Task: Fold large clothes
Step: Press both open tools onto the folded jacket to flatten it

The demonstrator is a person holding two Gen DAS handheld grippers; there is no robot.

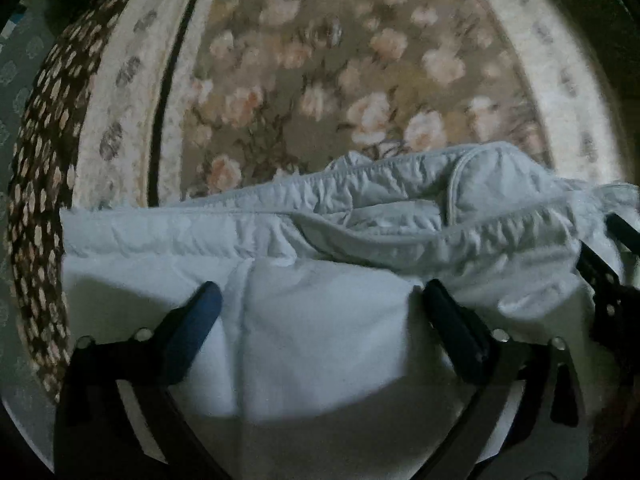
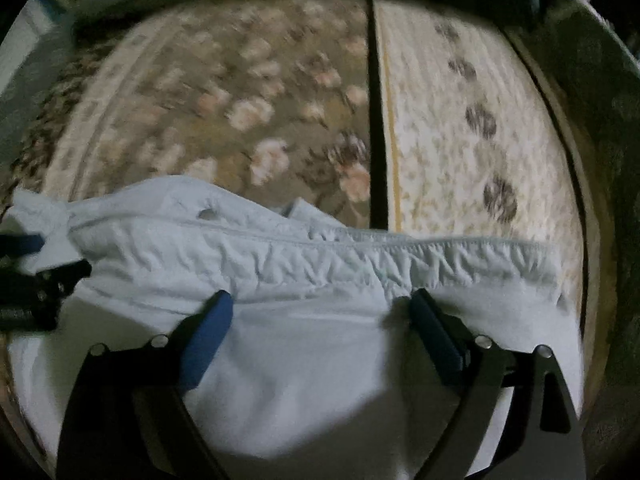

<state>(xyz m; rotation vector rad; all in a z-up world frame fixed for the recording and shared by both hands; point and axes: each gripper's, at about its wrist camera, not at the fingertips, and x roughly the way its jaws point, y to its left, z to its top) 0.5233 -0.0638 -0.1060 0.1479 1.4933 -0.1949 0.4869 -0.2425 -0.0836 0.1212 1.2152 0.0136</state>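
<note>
We hold both grippers, left (image 1: 318, 304) and right (image 2: 322, 314), wide open low over the garment (image 1: 320, 344), grasping nothing, ready to pinch its bumpy band (image 2: 320, 260).

Pale blue garment (image 1: 320, 340), beige floral-patterned carpet (image 1: 320, 60).

Floor covering: a carpet (image 1: 320, 80) with pale pink roses on an olive-tan field, extending ahead of the jaws in both views. A cream border band (image 2: 460, 128) with dark medallions runs right of the right-hand jaws, set off by a dark stripe (image 2: 376, 120). Left of the left-hand jaws lies a brown outer border (image 1: 44, 184) with pale spots. Lighting is dim; far edges fall into shadow.
</note>
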